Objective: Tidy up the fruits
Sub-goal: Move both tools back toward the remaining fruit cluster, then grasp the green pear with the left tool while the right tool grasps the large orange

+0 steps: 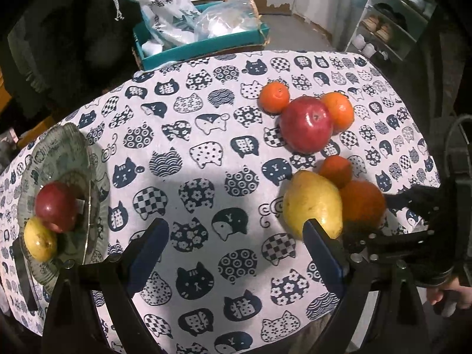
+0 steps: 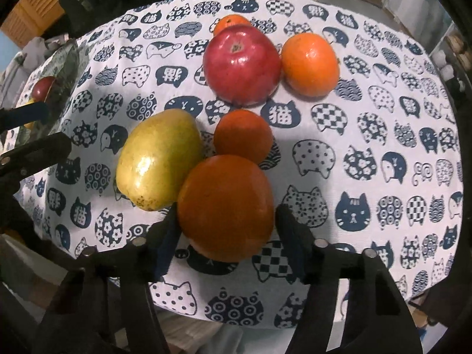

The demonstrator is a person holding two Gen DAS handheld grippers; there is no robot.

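A glass plate [image 1: 67,147] at the table's left holds a red apple [image 1: 56,206] and a yellow pear [image 1: 39,240]. On the cloth lie a big red apple [image 2: 242,65], a yellow pear [image 2: 159,159], a large orange [image 2: 225,206] and three small oranges [image 2: 309,65] [image 2: 243,135] [image 2: 231,22]. My left gripper [image 1: 236,230] is open and empty above the cloth, its right finger next to the pear [image 1: 312,203]. My right gripper [image 2: 225,221] is open, its fingers on either side of the large orange.
The round table wears a cat-print cloth [image 1: 206,153]. Behind it a teal box [image 1: 203,41] holds plastic bags. A shoe rack [image 1: 389,26] stands at the far right. The left gripper's fingers show at the left edge of the right wrist view [image 2: 35,144].
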